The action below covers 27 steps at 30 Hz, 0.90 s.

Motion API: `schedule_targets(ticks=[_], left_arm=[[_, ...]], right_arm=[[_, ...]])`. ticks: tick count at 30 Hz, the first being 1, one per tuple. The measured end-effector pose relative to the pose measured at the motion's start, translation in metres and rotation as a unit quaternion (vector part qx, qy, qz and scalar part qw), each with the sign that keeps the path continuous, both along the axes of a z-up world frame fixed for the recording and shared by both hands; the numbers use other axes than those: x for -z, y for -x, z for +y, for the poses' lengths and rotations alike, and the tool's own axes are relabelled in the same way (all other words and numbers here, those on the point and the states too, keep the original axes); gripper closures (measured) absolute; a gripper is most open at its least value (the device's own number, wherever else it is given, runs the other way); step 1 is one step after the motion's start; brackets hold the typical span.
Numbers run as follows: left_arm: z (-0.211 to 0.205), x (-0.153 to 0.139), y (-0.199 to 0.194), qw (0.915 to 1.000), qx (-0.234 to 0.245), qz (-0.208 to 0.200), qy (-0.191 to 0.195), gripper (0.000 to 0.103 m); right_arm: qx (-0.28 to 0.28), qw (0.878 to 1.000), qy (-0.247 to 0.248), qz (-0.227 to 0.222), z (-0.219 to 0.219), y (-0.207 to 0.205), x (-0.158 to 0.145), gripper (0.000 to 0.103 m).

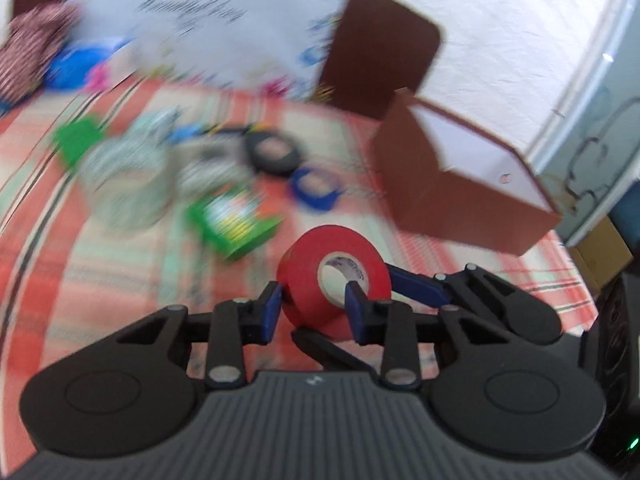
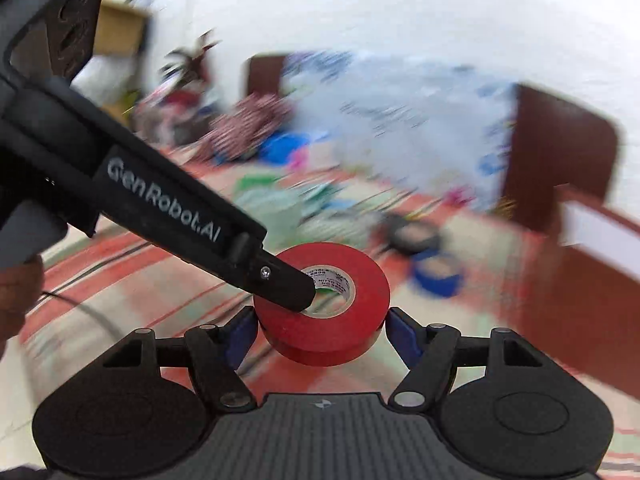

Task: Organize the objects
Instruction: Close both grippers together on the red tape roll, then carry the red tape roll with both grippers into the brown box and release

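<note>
A red tape roll [image 1: 304,264] is held in the air above the checked tablecloth [image 1: 120,272]. My left gripper [image 1: 315,300] is shut on the roll's wall, with one blue pad outside and the other through the hole. In the right wrist view its black finger [image 2: 288,284] reaches down into the core of the red tape roll [image 2: 360,280]. My right gripper [image 2: 322,328] grips the same roll across its outer width, a blue pad against each side. One of its fingers [image 1: 416,288] shows behind the roll in the left wrist view. An open brown box [image 1: 460,192] stands to the right.
On the cloth beyond lie a black tape roll [image 1: 274,152], a blue tape roll [image 1: 316,190], a green packet [image 1: 236,220] and clear containers [image 1: 124,184], all blurred. A brown chair back [image 1: 380,48] stands behind the box. The table edge runs at the right.
</note>
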<state>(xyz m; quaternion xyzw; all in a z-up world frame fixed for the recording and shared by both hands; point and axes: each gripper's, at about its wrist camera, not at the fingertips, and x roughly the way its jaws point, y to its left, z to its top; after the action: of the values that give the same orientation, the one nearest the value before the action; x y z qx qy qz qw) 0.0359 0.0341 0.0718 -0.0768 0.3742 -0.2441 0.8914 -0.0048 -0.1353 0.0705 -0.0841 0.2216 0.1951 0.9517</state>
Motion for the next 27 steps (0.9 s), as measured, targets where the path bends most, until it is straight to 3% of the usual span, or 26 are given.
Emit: schedule_targets(ticks=[4,8,14,17,18,20,21,24,27], left_arm=[[-0.067,-0.028,-0.02,0.9977,0.056,-0.036,-0.015,0.066],[-0.144,-0.053,-0.034,0.99,0.122,-0.067,-0.021,0.066],[-0.252,-0.06,-0.048,0.9753,0.194,-0.099,-0.035,0.065],[-0.295,-0.055,-0.064,0.9742,0.195,-0.104,-0.045,0.06],[-0.308,-0.053,-0.071,0.9756,0.184,-0.108,-0.052,0.05],[-0.324,-0.045,-0.084,0.9799,0.154,-0.108,-0.068,0.044],[-0.329,-0.041,-0.09,0.9819,0.142,-0.099,-0.076,0.041],[-0.324,-0.034,-0.092,0.9852,0.137,-0.08,-0.064,0.035],[-0.311,-0.034,-0.081,0.9836,0.139,-0.094,-0.067,0.035]], right_arm=[[0.081,0.995,0.006,-0.054,-0.047,-0.009,-0.016,0.033],[0.161,0.982,0.017,-0.095,-0.108,-0.019,-0.029,0.033],[0.251,0.961,0.021,-0.114,-0.201,-0.038,-0.037,0.034],[0.291,0.951,0.021,-0.105,-0.238,-0.059,-0.029,0.034],[0.306,0.946,0.024,-0.105,-0.248,-0.067,-0.026,0.034],[0.336,0.935,0.031,-0.106,-0.262,-0.08,-0.021,0.02],[0.345,0.932,0.025,-0.111,-0.269,-0.082,-0.019,0.019],[0.346,0.931,-0.005,-0.113,-0.28,-0.082,-0.014,0.02],[0.338,0.933,-0.029,-0.119,-0.279,-0.077,-0.012,0.02]])
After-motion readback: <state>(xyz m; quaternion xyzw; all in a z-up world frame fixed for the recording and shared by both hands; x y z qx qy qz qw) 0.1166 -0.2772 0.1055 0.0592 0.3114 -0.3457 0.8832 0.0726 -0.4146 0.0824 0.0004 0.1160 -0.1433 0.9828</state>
